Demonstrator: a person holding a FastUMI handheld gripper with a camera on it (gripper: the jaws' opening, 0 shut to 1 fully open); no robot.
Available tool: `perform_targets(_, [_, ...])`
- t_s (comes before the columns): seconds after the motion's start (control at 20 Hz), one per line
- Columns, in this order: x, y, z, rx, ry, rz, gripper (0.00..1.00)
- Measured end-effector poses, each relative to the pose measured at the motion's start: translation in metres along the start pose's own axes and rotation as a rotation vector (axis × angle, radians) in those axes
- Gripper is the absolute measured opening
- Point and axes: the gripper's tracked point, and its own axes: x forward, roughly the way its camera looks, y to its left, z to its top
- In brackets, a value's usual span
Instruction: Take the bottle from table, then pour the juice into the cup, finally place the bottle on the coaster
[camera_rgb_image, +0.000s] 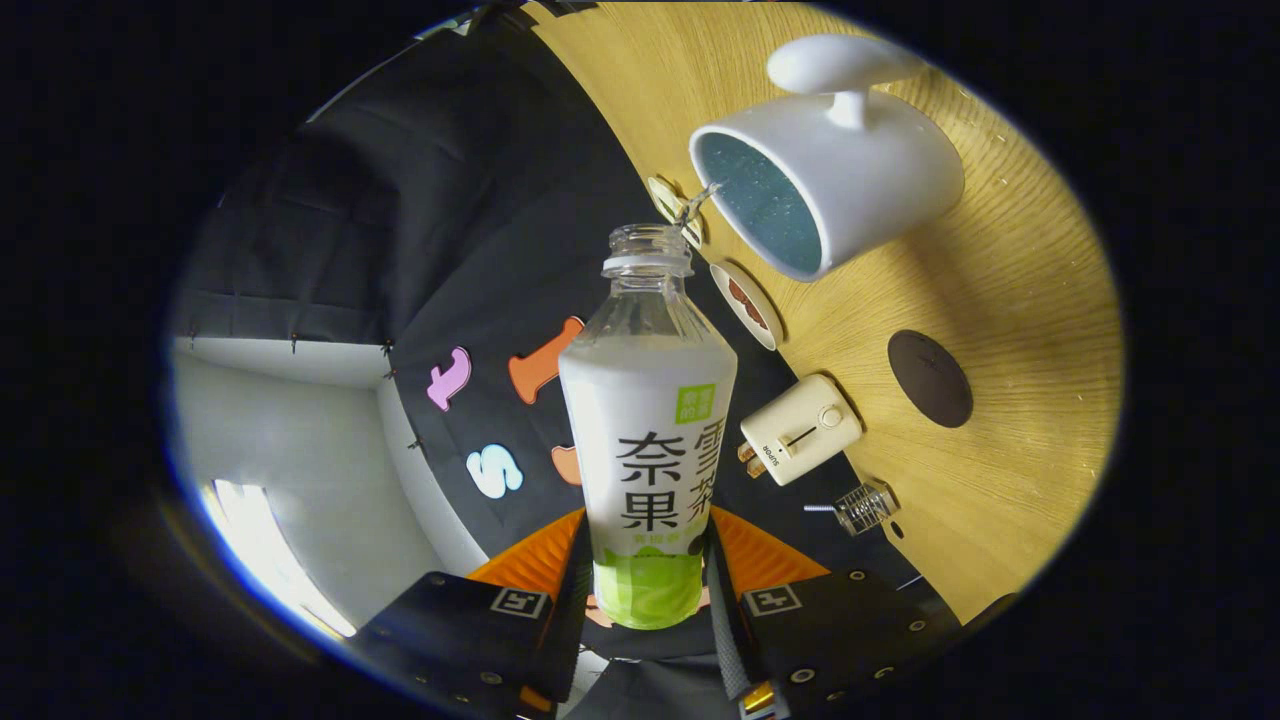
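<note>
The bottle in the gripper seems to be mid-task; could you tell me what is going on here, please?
A person's handheld gripper is shut on the bottle, its jaws pressing the lower body from both sides. The bottle is uncapped and tipped with its mouth toward the white cup on the wooden table. A thin stream appears to run from the mouth into the cup, so pouring is under way. The dark round coaster lies bare beside the cup, awaiting the bottle.

cream timer (800, 428) | small plate (746, 305) | glass jar (866, 506) | wooden table (1010, 300)
</note>
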Motion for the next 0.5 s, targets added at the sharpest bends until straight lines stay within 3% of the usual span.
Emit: perform_targets(0.5, [0.002,0.017,0.000,0.102,-0.009,0.064,0.57])
